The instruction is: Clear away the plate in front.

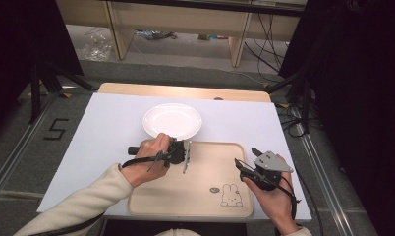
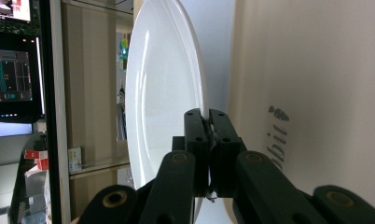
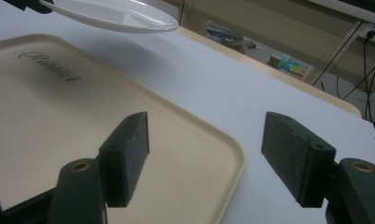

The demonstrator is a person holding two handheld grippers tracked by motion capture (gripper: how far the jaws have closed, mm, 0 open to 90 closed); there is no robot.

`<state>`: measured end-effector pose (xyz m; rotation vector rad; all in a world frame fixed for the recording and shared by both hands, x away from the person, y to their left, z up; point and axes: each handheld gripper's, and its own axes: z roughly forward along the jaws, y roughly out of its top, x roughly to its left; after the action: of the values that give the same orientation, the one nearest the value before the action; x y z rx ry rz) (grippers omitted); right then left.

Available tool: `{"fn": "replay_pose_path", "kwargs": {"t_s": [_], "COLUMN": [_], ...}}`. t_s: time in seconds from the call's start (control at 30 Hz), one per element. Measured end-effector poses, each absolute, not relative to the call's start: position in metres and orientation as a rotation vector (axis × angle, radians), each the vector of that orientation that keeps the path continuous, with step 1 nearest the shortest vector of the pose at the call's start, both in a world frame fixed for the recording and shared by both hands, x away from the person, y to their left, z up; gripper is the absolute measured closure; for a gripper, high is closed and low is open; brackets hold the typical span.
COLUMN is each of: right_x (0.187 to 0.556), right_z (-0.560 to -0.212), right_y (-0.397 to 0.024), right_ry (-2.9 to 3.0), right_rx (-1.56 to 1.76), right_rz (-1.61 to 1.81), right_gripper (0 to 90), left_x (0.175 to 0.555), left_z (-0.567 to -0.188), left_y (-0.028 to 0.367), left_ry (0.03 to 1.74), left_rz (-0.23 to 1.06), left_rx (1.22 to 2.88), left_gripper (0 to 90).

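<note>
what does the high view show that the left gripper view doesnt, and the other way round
High view alone: the rabbit drawing on the tray, the right hand-held gripper with jaws open, and both of the person's hands.

Left gripper view alone: the left hand-held gripper with jaws shut on something thin and metallic, plus lit monitor screens behind.

Both: the white plate and the beige tray.

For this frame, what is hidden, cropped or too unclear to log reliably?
- What the left tool clamps: in the left gripper view the closed jaws cover all but a thin sliver.
- High view: the slim utensil on the tray is too small to identify.
- Whether the plate touches the table: neither gripper view settles it.
- Plate's left part: cut by the right gripper view's top edge.
- Tray's rabbit print: fine detail too small.
</note>
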<state>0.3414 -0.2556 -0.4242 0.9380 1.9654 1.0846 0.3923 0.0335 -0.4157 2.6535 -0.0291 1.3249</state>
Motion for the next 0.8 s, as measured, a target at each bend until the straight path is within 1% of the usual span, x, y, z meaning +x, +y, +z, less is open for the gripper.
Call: {"fn": "replay_pose_path", "kwargs": {"t_s": [0.8], "right_x": [0.341], "right_z": [-0.423], "right_y": [-0.255], "right_ry": [1.971], "right_rx": [0.929], "right_rz": [1.075], "right_gripper": [34.3], "left_x": [0.354], "left_z": [-0.415], "left_y": [0.020], "left_ry": [-0.104], "left_rz": [1.301], "left_rx": [2.639], "left_gripper": [87.7]}}
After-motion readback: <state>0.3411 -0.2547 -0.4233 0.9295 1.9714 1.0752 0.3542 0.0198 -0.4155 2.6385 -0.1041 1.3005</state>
